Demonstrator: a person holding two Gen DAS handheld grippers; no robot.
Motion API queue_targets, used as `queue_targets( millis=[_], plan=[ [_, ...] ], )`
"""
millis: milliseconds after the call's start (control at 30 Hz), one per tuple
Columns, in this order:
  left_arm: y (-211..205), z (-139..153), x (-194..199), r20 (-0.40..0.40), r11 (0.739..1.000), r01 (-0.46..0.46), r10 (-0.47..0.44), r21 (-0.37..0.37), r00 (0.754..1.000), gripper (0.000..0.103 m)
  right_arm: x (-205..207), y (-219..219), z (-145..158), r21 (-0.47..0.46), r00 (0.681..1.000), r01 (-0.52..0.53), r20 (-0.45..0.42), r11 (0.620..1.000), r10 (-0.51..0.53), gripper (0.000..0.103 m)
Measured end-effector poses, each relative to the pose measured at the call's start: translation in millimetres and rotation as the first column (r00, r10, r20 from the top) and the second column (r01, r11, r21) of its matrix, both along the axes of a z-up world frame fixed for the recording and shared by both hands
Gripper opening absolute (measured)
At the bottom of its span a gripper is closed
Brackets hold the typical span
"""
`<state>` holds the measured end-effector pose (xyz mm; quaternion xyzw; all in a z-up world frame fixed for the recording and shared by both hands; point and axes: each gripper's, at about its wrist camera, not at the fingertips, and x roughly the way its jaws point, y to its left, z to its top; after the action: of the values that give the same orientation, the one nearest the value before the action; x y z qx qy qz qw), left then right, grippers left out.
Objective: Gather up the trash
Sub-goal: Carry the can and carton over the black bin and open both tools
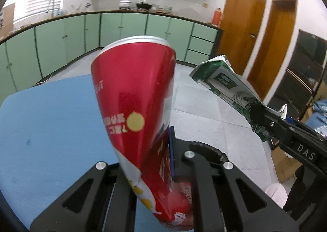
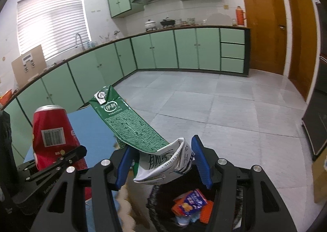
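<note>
My left gripper point(image 1: 159, 162) is shut on a red drink can point(image 1: 139, 97) and holds it upright over the edge of the blue table point(image 1: 51, 119). The can also shows in the right wrist view point(image 2: 53, 131). My right gripper point(image 2: 163, 162) holds a flattened green and white milk carton point(image 2: 130, 125) between its blue pads point(image 2: 201, 160), above a black-lined trash bin point(image 2: 196, 207). The carton's crumpled white end sits between the jaws, which stand fairly wide. The carton point(image 1: 224, 80) and the right gripper point(image 1: 271, 119) also show at the right of the left wrist view.
The bin holds an orange and blue snack wrapper point(image 2: 190, 203). Green kitchen cabinets point(image 2: 163, 50) line the far walls across a grey tiled floor point(image 2: 235, 109). Wooden doors point(image 2: 263, 23) stand at the right. A dark cabinet point(image 1: 306, 72) is at far right.
</note>
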<state>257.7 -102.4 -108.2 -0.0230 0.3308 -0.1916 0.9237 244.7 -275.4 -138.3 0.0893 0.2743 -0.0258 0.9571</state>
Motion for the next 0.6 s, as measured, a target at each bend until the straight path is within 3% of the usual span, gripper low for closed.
queue_targets(
  millis=[300,600],
  plan=[
    [-58,-7,-10,0.006,0.995,0.102,-0.102,0.011,0.995,0.006,-24,-46,-7,-0.023,0.995,0.096,-0.013,0.995,-0.096,0.056],
    [-111,-40,1,-0.025,0.981,0.189,-0.188,0.041,0.982,0.006,-26,-93,-35,-0.024,0.981,0.178,-0.078,0.984,-0.18,0.056]
  ],
)
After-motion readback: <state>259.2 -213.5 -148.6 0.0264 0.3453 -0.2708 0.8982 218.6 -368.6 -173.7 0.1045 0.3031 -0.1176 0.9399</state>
